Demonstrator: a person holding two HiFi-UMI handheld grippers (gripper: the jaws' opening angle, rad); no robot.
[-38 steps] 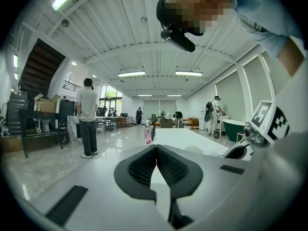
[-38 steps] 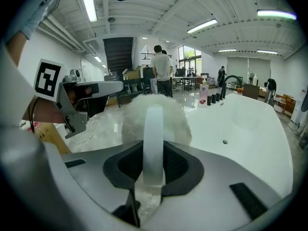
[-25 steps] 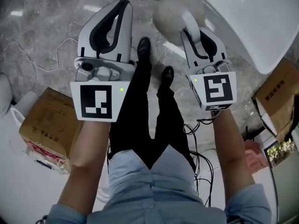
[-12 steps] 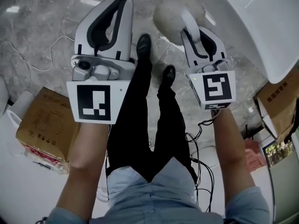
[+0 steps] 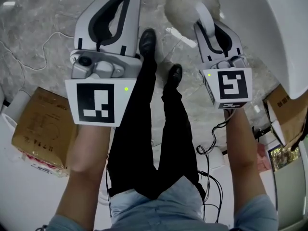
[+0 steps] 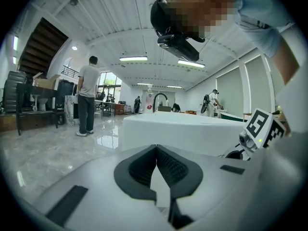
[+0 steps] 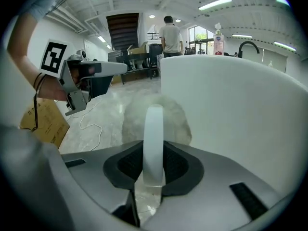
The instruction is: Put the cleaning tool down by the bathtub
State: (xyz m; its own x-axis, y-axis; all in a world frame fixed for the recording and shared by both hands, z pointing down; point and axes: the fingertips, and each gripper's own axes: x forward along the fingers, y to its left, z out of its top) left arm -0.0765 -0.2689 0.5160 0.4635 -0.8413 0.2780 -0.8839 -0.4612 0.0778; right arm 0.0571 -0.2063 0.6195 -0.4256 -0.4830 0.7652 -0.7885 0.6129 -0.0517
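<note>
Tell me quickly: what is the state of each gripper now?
Left gripper: closed, empty.
Right gripper: closed on the white handle of the fluffy cleaning tool.

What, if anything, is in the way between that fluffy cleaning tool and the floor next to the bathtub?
Nothing visible. The right gripper holds the cleaning tool by its white handle, its fluffy head over bare floor right beside the bathtub. The person's shoes stand off to the left of that spot.

Fluffy, fibrous head and smooth white plastic handle on the cleaning tool [image 5: 191,6]; glossy white bathtub [image 5: 284,28]; polished veined stone floor [image 5: 43,18]; matt brown cardboard box [image 5: 38,129].
</note>
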